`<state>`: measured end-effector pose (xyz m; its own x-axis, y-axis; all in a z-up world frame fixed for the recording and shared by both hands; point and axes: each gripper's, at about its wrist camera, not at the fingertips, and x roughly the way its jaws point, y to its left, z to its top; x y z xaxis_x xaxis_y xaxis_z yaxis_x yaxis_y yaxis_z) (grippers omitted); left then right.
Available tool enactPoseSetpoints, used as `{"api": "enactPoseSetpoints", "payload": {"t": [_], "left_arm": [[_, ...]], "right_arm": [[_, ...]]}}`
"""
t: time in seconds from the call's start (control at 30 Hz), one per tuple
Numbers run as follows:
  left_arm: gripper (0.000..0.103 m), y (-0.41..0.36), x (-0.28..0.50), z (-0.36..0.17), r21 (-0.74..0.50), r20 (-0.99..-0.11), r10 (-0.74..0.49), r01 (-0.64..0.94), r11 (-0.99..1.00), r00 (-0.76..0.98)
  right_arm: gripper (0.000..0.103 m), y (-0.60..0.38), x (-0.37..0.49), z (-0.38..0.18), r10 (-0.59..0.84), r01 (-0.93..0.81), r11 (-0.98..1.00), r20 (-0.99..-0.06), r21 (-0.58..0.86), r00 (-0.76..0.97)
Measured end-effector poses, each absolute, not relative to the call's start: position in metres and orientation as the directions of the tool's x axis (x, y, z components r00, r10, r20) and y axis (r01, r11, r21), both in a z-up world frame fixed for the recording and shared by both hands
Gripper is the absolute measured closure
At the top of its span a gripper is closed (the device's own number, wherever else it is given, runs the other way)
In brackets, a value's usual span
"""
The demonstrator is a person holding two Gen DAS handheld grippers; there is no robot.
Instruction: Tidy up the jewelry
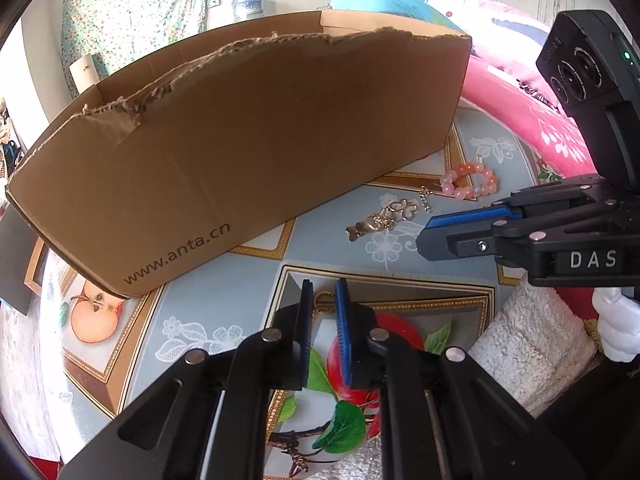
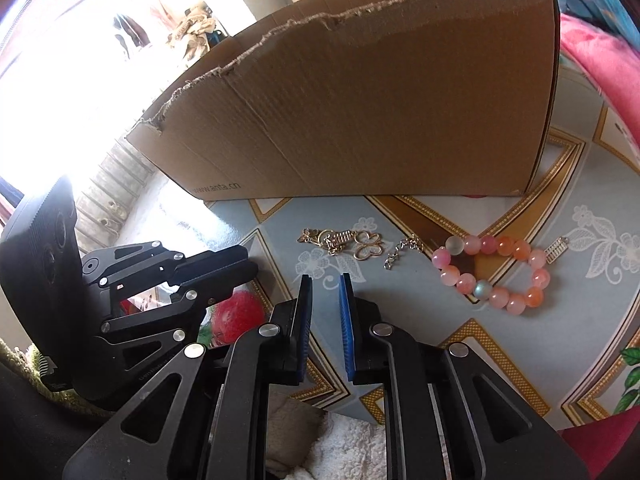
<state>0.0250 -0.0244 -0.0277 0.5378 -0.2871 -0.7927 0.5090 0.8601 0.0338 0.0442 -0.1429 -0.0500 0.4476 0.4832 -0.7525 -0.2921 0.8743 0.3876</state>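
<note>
A: Left hand-held gripper, state?

B: Jaws nearly together, clamped on a small gold ring. The ring sits upright between the two blue pads, low over the table. Its lower edge is hidden by the pads, so contact with the cloth cannot be told.

A: Right hand-held gripper?

B: Jaws close together with a narrow gap, nothing between them. It hangs over the patterned table cover, short of the jewelry. In the left wrist view it enters from the right edge, tip pointing toward the gold pieces.

A: Remaining jewelry, positions?

B: All on the table, in a row in front of the cardboard box. From left in the right wrist view: a gold ornament with butterfly-shaped loops, then a short chain just beside it, then a pink and orange bead bracelet lying flat as a closed loop. A small silver charm lies at the bracelet's far right side; whether it is attached cannot be told.

A: Box?

B: Open top, torn upper edge on the near wall, "www.anta.cn" printed low on that wall. Interior not visible from either camera.

A: Anything else?

B: White fluffy cloth at the table's near edge; a white-gloved hand under the right unit.
</note>
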Motion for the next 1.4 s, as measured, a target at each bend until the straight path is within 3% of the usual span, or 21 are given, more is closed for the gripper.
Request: {"api": "enactPoseSetpoints", "payload": {"t": [0.4,1.17,1.23,1.33,1.4], "left_arm": [[0.092,-0.022,0.024,-0.028,0.041,-0.792,-0.286,0.514,0.857,0.54],[0.092,-0.023,0.024,-0.028,0.039,-0.788,-0.294,0.521,0.853,0.541],[0.092,-0.023,0.024,-0.028,0.037,-0.787,-0.296,0.521,0.853,0.541],[0.092,-0.022,0.024,-0.029,0.036,-0.786,-0.298,0.52,0.853,0.542],[0.092,-0.022,0.024,-0.029,0.036,-0.785,-0.298,0.521,0.853,0.542]], "right_arm": [[0.089,-0.129,0.044,-0.041,0.318,-0.298,0.939,-0.772,0.174,0.55],[0.085,-0.076,0.06,-0.047,0.274,-0.402,0.915,-0.792,0.039,0.546],[0.086,-0.072,0.059,-0.048,0.249,-0.409,0.913,-0.794,0.001,0.555],[0.099,-0.07,0.058,-0.051,0.23,-0.411,0.911,-0.797,-0.026,0.559],[0.101,-0.069,0.06,-0.052,0.238,-0.403,0.915,-0.8,-0.005,0.551]]}}
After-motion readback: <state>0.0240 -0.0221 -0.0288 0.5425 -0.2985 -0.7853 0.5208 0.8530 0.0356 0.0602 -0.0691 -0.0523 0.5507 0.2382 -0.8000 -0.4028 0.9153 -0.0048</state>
